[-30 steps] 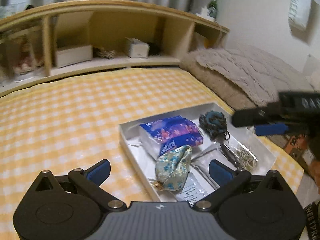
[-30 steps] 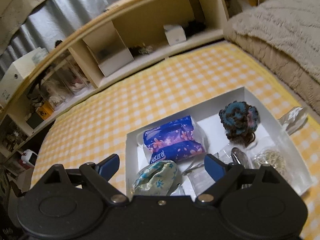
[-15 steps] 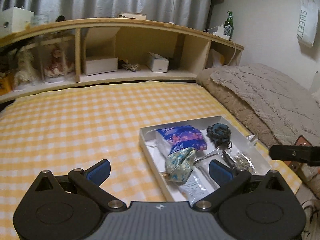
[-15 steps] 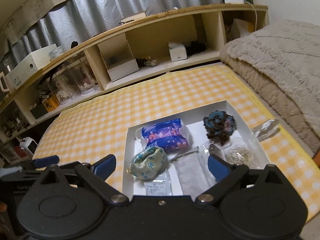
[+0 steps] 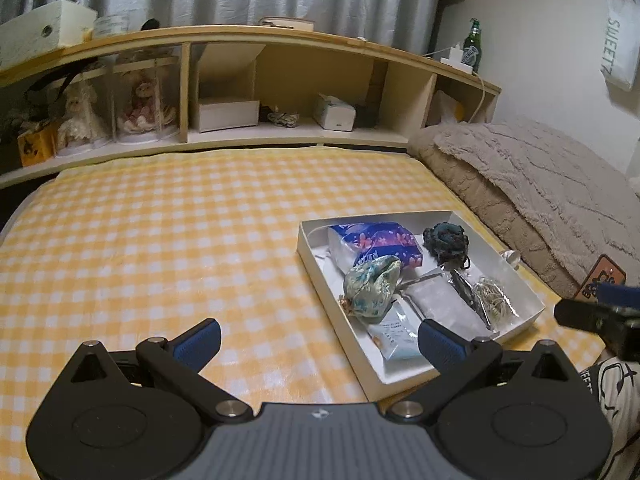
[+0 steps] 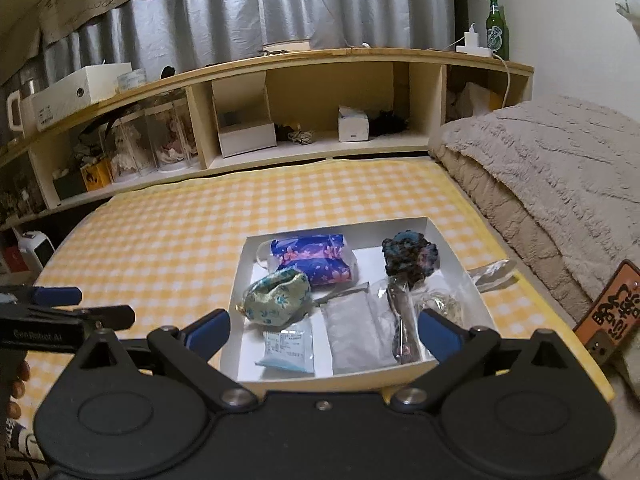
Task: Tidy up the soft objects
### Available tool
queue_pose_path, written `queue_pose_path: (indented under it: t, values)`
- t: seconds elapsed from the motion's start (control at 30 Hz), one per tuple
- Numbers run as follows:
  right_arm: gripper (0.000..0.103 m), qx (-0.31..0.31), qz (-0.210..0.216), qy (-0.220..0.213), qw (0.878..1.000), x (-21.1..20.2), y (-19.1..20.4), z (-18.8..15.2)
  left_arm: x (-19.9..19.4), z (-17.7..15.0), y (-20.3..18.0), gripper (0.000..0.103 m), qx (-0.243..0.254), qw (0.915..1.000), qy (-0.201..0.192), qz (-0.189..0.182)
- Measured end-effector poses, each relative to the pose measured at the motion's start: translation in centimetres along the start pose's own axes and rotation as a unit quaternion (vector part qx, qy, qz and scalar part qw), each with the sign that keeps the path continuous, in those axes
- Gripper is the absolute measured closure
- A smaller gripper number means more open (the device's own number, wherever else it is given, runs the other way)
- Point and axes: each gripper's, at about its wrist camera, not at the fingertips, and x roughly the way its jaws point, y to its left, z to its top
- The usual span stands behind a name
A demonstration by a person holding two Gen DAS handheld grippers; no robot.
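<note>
Two spread claws [image 5: 316, 344] [image 6: 324, 334], nothing gripped.

Dim indoor light, sharp, fisheye-warped edges

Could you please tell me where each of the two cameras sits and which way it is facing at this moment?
Left wrist: on the left gripper, angled down over the checked bedspread; white tray at right, right gripper's tip at the edge.
Right wrist: on the right gripper, open, facing the tray head-on; left gripper and a hand at left.
Both share the tray, floral pouch, shelf and grey blanket.
</note>
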Motion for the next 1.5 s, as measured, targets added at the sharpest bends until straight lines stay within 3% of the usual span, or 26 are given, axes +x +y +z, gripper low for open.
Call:
queue_pose_path:
  t: [0.3,0.63,1.5]
  values:
    - [0.002,-0.011,-0.019,-0.01,1.0,-0.3,0.8,-1.8,-1.4,-1.1,1.1,0.0,-0.032,0.9995,-0.004,0.005]
    - [0.002,0.004,-0.015,-0.013,1.0,-0.1,0.5,-2.1,-2.0,-1.9,0.3,0.0,0.003,0.9995,-0.007,0.029]
    - [0.002,-0.013,-0.021,-0.015,1.0,0.0,1.0,-2.2,-2.3,-1.7,0.7,0.0,0.005,0.9994,-0.011,0.033]
